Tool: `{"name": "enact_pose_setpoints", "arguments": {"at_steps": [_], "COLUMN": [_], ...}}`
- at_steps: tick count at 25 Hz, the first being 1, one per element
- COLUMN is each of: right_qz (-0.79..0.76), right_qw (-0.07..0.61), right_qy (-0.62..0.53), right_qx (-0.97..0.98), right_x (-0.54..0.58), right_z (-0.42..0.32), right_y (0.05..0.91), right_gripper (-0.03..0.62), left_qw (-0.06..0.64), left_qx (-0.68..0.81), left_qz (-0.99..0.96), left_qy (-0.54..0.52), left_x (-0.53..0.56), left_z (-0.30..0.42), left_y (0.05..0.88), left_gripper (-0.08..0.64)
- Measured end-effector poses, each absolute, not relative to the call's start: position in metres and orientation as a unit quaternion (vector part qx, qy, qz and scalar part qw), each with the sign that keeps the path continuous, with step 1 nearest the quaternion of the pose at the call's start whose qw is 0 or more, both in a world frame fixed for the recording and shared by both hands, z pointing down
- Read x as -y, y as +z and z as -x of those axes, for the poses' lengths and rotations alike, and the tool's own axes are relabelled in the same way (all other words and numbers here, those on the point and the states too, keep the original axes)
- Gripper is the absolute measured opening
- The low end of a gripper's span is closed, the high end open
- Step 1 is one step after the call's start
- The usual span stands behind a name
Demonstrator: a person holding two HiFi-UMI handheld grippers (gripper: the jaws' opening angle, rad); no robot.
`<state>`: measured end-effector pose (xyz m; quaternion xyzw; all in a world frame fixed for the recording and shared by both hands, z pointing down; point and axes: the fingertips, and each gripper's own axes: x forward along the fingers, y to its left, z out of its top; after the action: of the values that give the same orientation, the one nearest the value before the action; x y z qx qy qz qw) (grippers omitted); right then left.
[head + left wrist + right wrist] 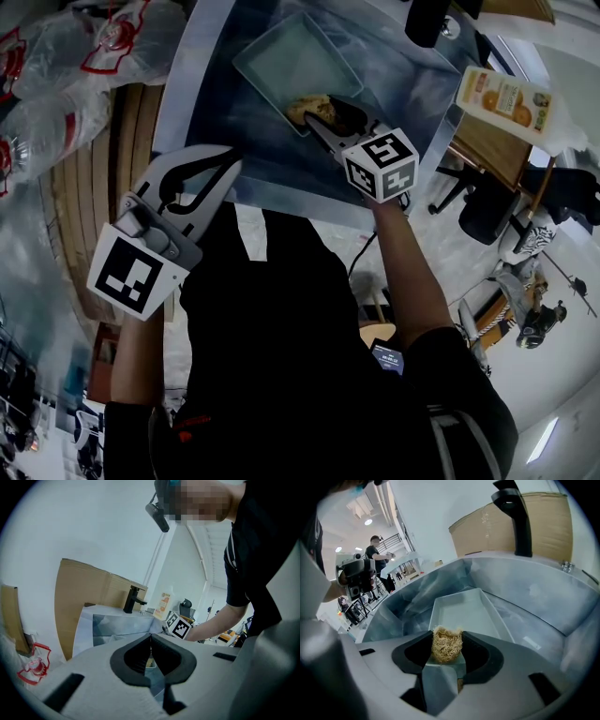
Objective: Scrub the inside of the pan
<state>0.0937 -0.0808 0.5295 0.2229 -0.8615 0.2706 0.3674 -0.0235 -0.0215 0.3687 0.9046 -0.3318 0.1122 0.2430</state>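
A rectangular metal pan point(292, 64) point(465, 612) lies in the steel sink point(225, 141) point(543, 602). My right gripper point(326, 117) point(447, 645) is shut on a tan fibrous scrubber point(309, 108) point(447, 645), held just over the pan's near rim. My left gripper point(220, 169) point(151, 654) is shut with nothing between its jaws. It hangs at the sink's near left edge, apart from the pan.
A black tap point(513, 517) point(133, 599) stands at the sink's far side, with brown cardboard point(534, 524) point(89, 597) behind it. An orange juice carton point(504, 101) point(163, 605) stands beside the sink. Plastic bags point(75, 66) lie on the wooden counter at left.
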Motion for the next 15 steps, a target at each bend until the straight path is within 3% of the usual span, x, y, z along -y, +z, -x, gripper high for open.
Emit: {"name": "enact_pose_setpoints", "arguments": {"at_steps": [15], "right_qz": [-0.265], "right_qw": [0.347], "right_qy": [0.282], "right_qx": [0.854], "right_x": [0.122], "right_z": [-0.133], "right_y": [0.533], "right_gripper": [0.193], "left_qw": [0.236], "left_qx": [0.307], "left_qz": [-0.912], "left_qy": [0.132], "left_x": [0.054], "left_z": [-0.009], "left_y": [0.366], "left_gripper": [0.019]}}
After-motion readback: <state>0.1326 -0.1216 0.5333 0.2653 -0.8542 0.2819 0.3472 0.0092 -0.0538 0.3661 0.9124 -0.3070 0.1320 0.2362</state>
